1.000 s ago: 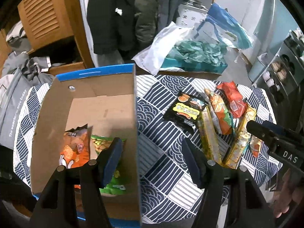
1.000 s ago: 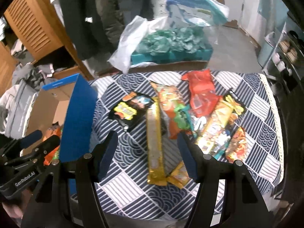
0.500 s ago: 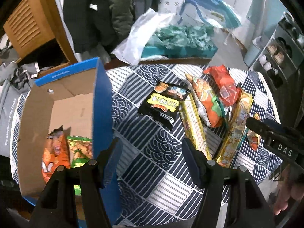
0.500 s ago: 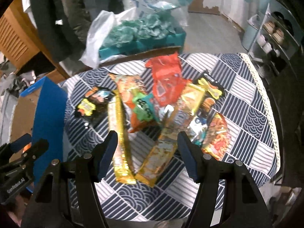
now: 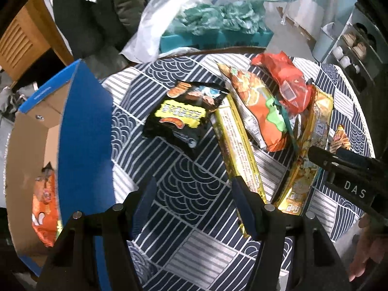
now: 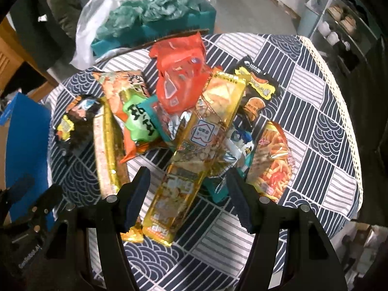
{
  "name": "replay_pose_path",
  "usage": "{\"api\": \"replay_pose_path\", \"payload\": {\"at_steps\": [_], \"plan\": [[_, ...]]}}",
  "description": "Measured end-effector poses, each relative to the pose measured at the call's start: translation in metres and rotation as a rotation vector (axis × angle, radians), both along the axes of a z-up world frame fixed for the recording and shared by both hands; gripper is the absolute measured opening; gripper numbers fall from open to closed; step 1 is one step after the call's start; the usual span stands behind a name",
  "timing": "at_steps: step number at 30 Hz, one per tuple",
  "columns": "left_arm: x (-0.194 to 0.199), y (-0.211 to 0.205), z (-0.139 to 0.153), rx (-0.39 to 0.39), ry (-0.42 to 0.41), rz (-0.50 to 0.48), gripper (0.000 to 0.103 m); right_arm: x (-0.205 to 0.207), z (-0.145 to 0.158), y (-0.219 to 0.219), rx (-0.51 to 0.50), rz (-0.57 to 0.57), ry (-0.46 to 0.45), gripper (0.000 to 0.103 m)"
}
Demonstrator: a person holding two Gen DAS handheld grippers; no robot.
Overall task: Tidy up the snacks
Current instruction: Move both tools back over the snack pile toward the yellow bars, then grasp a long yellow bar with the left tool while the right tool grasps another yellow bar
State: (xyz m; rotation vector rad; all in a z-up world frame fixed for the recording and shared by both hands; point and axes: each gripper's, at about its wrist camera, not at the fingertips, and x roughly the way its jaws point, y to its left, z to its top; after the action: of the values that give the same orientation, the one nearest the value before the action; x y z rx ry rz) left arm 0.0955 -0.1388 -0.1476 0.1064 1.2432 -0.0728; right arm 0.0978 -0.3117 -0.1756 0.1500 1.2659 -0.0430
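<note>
Right gripper (image 6: 188,189): jaws apart with nothing clamped, hanging over a table under a navy-and-white patterned cloth (image 6: 312,126), its 2 fingers either side of the near end of a long gold packet (image 6: 194,150). Snack pile on the cloth: a second gold packet (image 6: 108,145) to the left, a black-and-yellow bag (image 6: 75,118) beyond it, an orange-and-green bag (image 6: 131,111), a red bag (image 6: 180,72) at the far side, a black bag with yellow print (image 6: 257,92), and an orange bag picturing fries (image 6: 271,162) to the right. Periphery: blue box wall (image 6: 21,140) at left with the left gripper (image 6: 31,206) before it, and a teal tray of crumpled green wrap (image 6: 150,14) past the table.
</note>
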Motion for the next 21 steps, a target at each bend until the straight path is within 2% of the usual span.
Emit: {"api": "replay_pose_path", "payload": {"at_steps": [10,17,18,19,20,21], "plan": [[0.013,-0.011,-0.022,-0.001,0.043,-0.002,0.066,0.013,-0.024,-0.003,0.007,-0.015,0.053,0.066],[0.023,-0.008,-0.032,-0.034,0.072,0.027,0.066,0.024,-0.042,0.000,0.019,-0.016,0.083,0.066],[0.025,-0.009,-0.033,-0.039,0.072,0.028,0.066,0.025,-0.043,0.002,0.007,-0.008,0.081,0.064],[0.025,-0.010,-0.033,-0.045,0.071,0.028,0.066,0.026,-0.043,0.004,-0.001,0.000,0.074,0.053],[0.026,-0.011,-0.034,-0.050,0.072,0.028,0.066,0.027,-0.043,0.005,-0.005,0.006,0.074,0.049],[0.027,-0.013,-0.034,-0.050,0.074,0.028,0.066,0.027,-0.043,0.006,-0.007,0.007,0.072,0.048]]}}
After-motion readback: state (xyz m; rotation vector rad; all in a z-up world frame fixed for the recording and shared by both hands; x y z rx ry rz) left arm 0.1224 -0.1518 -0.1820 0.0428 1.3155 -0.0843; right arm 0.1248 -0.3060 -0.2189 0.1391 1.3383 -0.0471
